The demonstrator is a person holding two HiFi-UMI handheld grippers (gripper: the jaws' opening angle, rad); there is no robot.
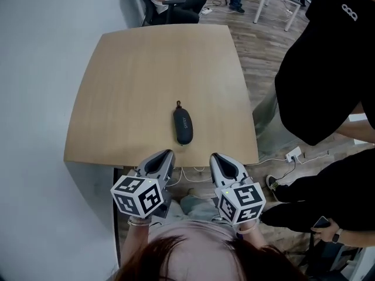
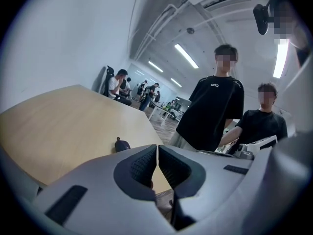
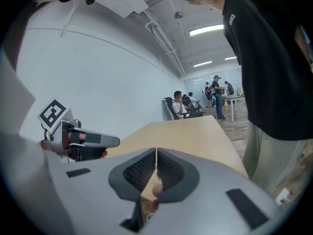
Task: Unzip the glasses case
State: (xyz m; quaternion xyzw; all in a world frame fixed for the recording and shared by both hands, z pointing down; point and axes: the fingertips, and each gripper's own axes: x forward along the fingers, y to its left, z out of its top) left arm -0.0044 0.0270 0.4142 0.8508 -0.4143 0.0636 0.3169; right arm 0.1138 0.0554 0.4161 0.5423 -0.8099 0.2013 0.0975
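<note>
dark oval glasses case [image 1: 183, 126] lies zipped, apparently, on the table [image 1: 129, 86].

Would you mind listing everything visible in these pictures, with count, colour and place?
Table: one, light wood, beside the pale wall.
Glasses case: one, black, lying on the table toward its near edge.
Bystanders: two nearby in black, right of the table; more seated far behind.
Power strip: one, white, on the floor at right.
Left gripper: one, grey, jaws shut, empty, at the table's near edge.
Right gripper: one, grey, jaws shut, empty, beside it.
</note>
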